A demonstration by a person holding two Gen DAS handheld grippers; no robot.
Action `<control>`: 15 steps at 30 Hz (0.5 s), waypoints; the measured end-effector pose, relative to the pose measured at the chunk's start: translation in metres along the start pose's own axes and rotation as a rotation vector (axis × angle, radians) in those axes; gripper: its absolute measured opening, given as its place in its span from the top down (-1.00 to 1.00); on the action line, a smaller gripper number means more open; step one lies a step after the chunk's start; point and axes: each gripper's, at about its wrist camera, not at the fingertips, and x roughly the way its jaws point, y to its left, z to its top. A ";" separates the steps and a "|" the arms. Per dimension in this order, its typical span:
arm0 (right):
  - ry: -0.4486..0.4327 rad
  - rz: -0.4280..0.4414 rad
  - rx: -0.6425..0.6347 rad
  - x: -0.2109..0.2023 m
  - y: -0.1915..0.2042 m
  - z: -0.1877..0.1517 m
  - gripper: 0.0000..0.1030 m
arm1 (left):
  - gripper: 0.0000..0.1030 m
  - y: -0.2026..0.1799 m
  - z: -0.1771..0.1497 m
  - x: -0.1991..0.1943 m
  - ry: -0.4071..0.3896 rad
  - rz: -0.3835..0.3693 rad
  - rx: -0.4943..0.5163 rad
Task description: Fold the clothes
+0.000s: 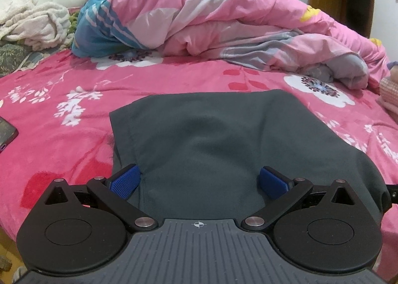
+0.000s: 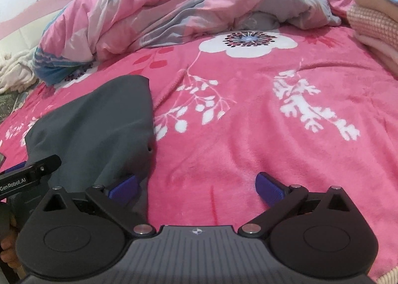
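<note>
- Where the grey cloth (image 1: 199,134) lies, folded flat on the pink bed (image 1: 62,134), both tongs stand at its near edge.
- Left tongs (image 1: 199,182): spread wide, blue pads (image 1: 124,180) apart over the cloth, which fills the gap between them; neither pad visibly presses it.
- Right tongs (image 2: 196,187): also spread wide; the left pad (image 2: 124,188) sits at the cloth's right edge, the right pad over bare bed, nothing gripped.
- In the right view the cloth (image 2: 99,129) lies to the left, its far corner standing up in a soft peak, with the white leaf print (image 2: 311,107) of the bed well to its right.
- Writing: "GenRobot.AI" in white on the black body of the left tool (image 2: 24,174), seen at the left edge of the right view, just beside the cloth. No other writing can be read.
- Beyond the cloth, a crumpled pink duvet (image 1: 211,15) with blue, grey and white patches lies across the far side of the bed.
- Left of the cloth, far off, a white towel (image 1: 34,25) is heaped; nearer, a dark phone (image 1: 6,134) lies at the frame edge.
- Right of the cloth, well apart, folded laundry (image 2: 373,15) is stacked in pink, cream and blue.
</note>
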 end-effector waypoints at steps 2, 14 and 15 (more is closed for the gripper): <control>0.005 0.004 0.010 -0.001 -0.001 0.000 -1.00 | -1.00 0.000 0.000 0.000 0.005 0.002 -0.008; 0.036 0.101 0.200 -0.005 -0.028 0.010 -1.00 | -1.00 0.001 0.003 0.002 0.037 0.018 -0.058; 0.033 0.118 0.222 -0.005 -0.032 0.010 -1.00 | -1.00 0.000 0.003 0.002 0.038 0.021 -0.057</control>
